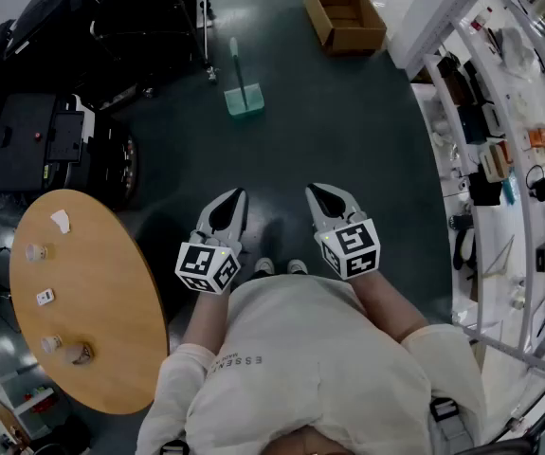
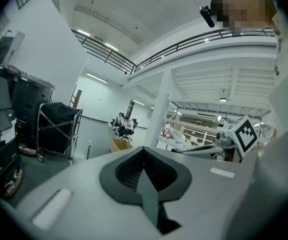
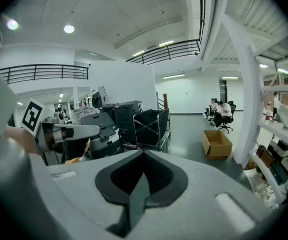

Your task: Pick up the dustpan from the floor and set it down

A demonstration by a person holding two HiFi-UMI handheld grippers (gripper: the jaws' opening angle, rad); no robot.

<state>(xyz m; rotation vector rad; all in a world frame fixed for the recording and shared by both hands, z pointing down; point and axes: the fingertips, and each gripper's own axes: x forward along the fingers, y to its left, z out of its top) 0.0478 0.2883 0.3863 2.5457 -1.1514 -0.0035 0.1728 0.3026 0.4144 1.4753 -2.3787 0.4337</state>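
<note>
Down on the dark floor in the head view, the green dustpan [image 1: 244, 100] stands handle up, well ahead of the person, just right of a black cart [image 1: 144, 12], with a cardboard box [image 1: 345, 15] farther off to its right; the left gripper [image 1: 235, 195] and right gripper [image 1: 317, 191] hang side by side at waist height, far from it

Left gripper view: jaws pressed together, nothing between them, cardboard box [image 2: 118, 145] beyond

Right gripper view: jaws likewise closed and empty, cardboard box [image 3: 217, 144] on the floor ahead

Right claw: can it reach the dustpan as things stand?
Probably not yet: the dustpan sits on the floor well ahead of the shut right claw. Nothing lies between them, though.
</note>
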